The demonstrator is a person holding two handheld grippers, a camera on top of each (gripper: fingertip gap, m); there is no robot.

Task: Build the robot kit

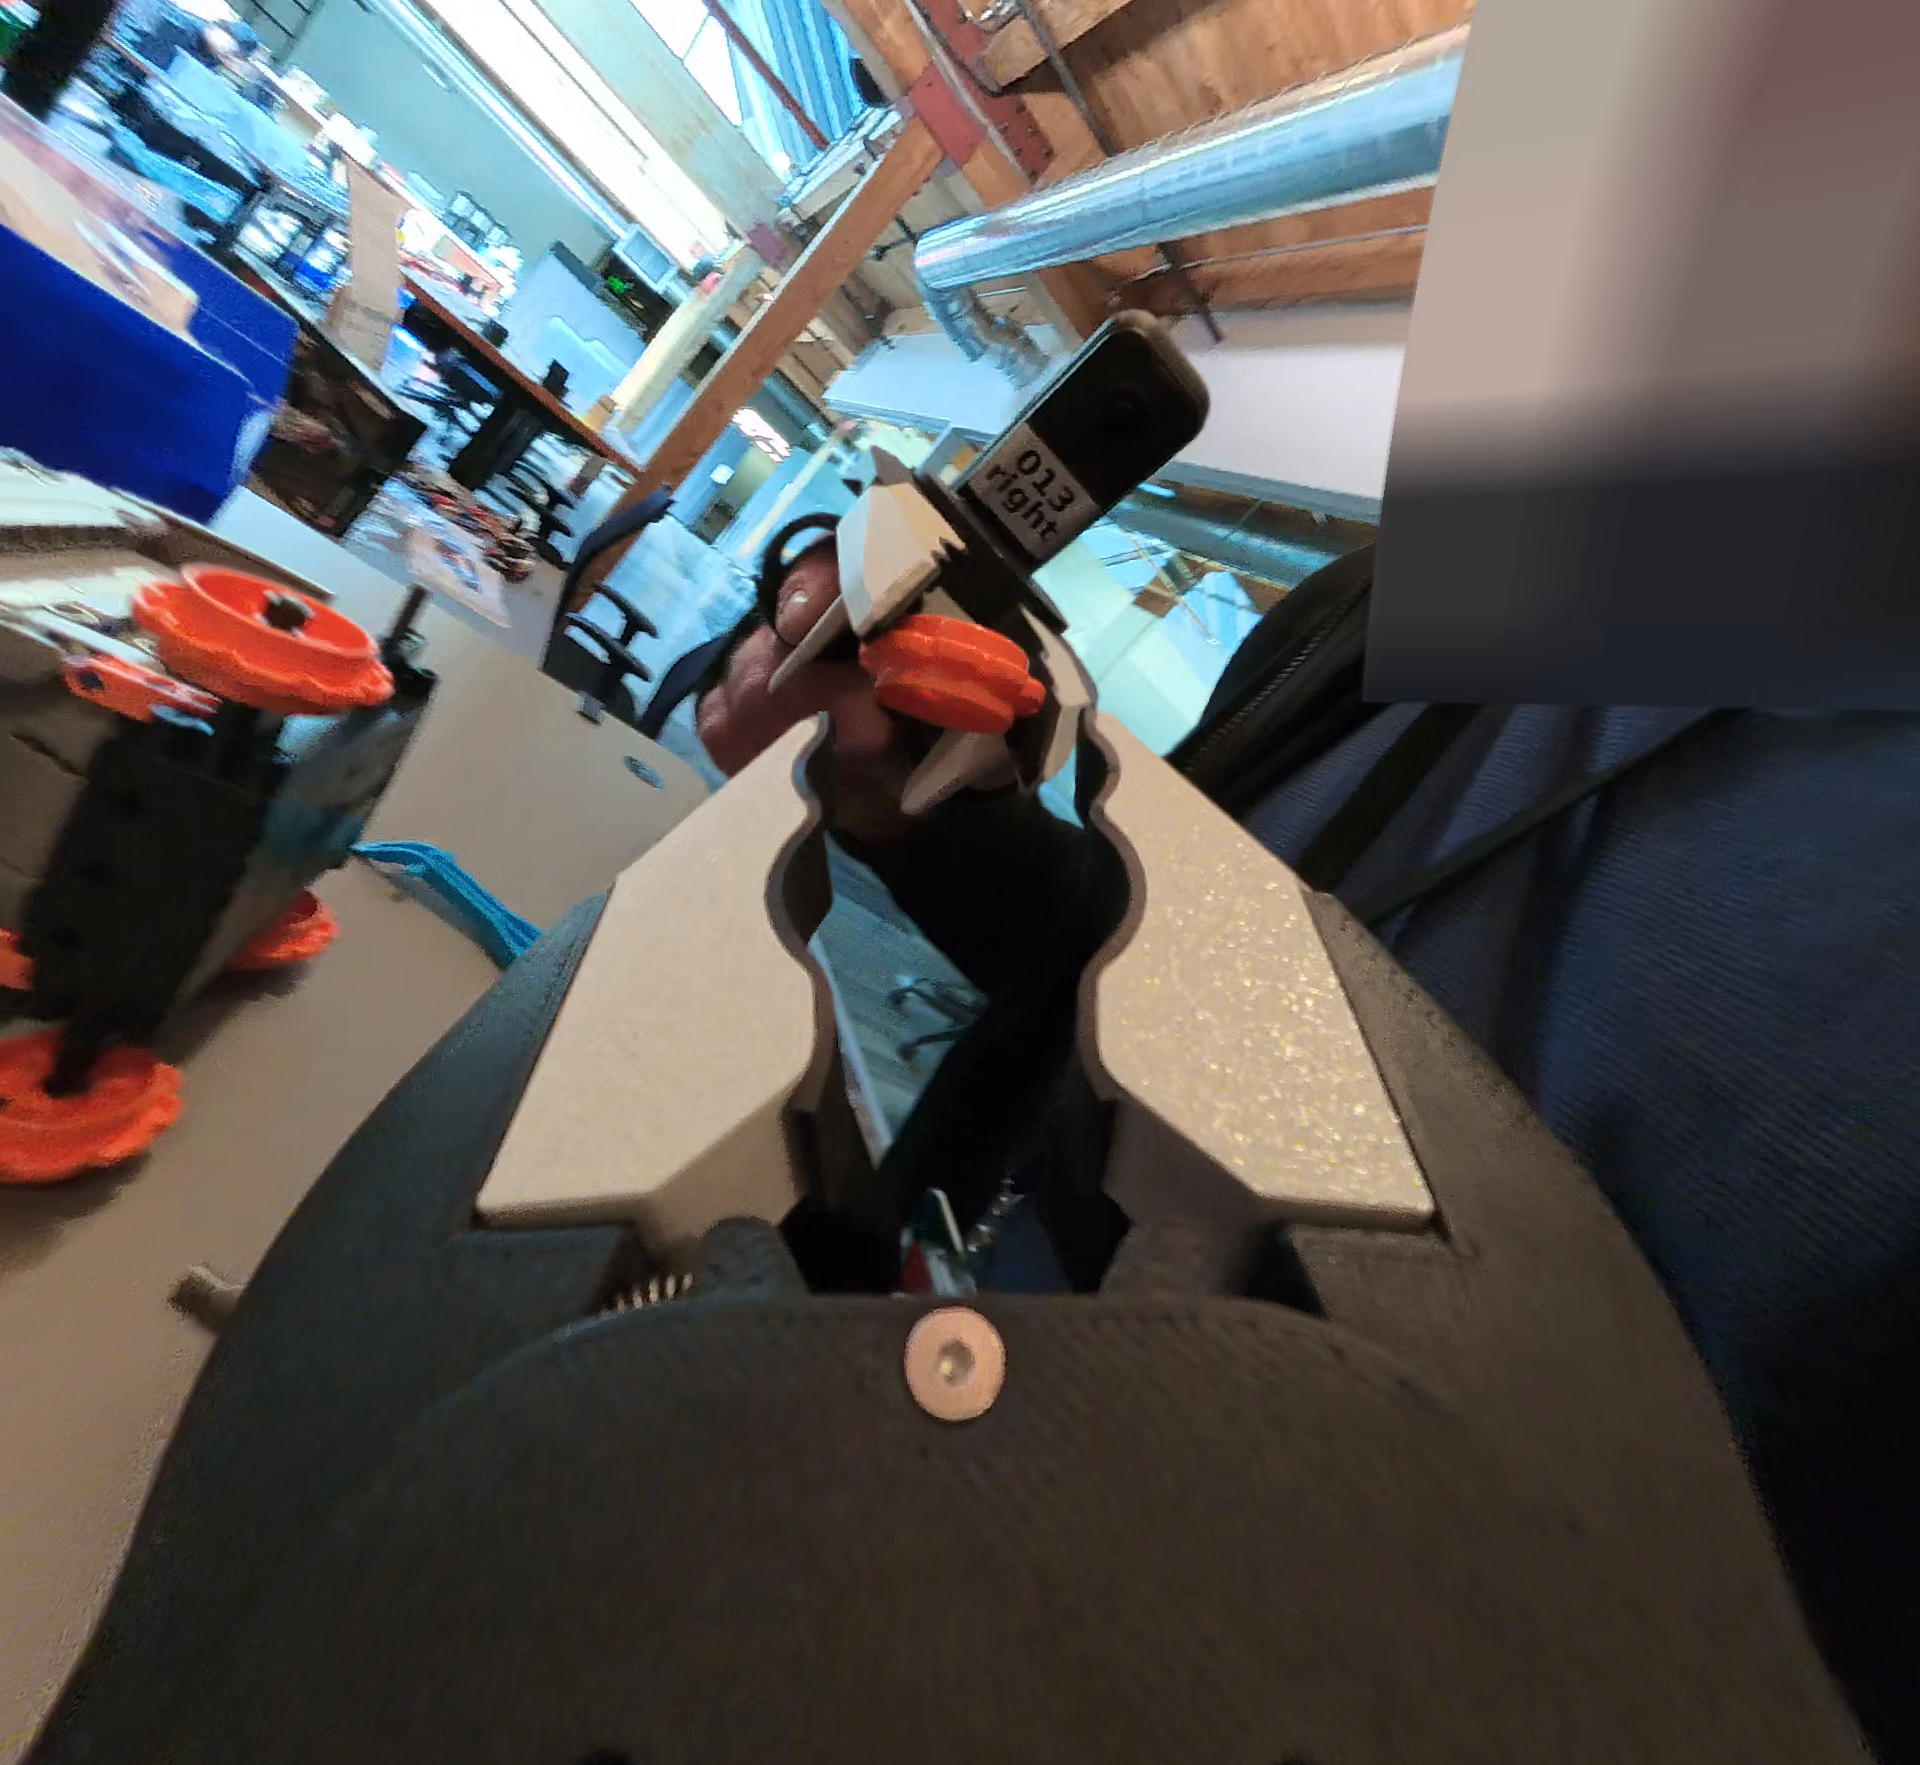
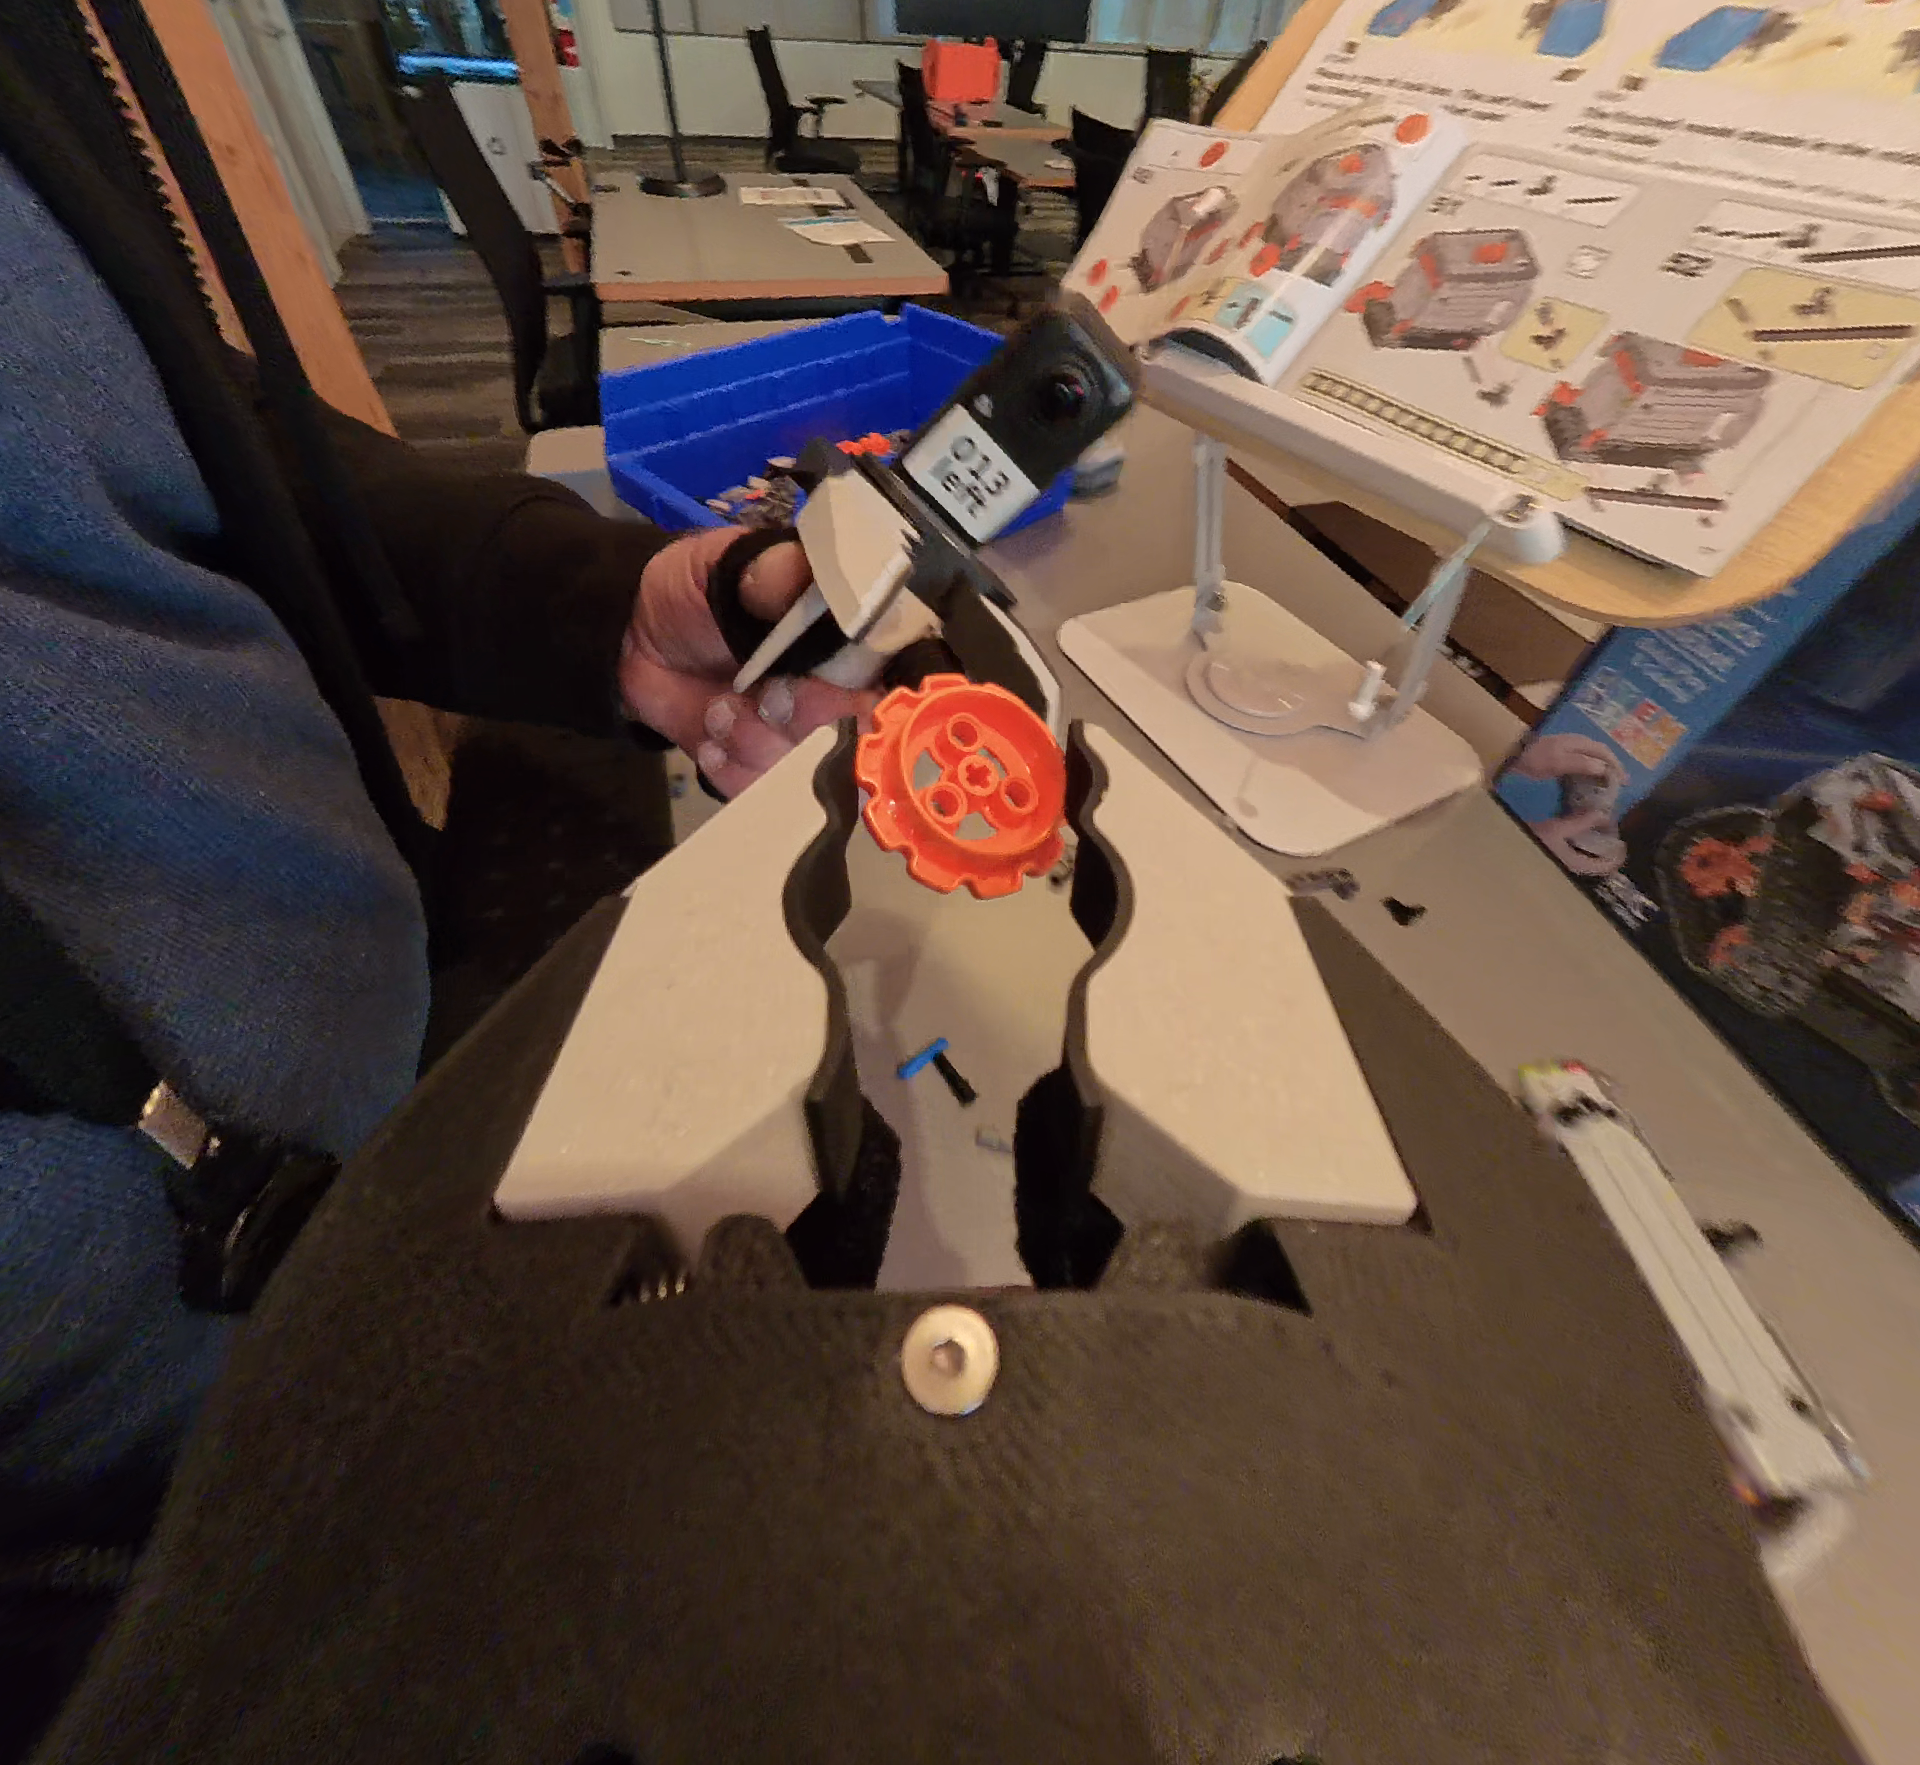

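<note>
At far left on the table (image 1: 499,759), a black model (image 1: 156,832) with orange wheels. Left claw (image 1: 948,751) apart, empty. Facing it, right claw (image 2: 958,747) clamped on an orange wheel (image 2: 961,785), held above the table. At far right, an open instruction booklet (image 2: 1558,261) on a stand.

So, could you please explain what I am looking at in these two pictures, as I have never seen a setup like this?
There is no robot here. A person holds a two-fingered clamp tool in each hand, and each tool carries a camera looking along its fingers. One picture comes from the left hand-held gripper, which is open and empty. The other comes from the right hand-held gripper, which pinches an orange wheel at its tips. On the grey table are a blue bin, an instruction booklet on a stand, a printed box, small loose pins and a partly built model with orange wheels.
</note>
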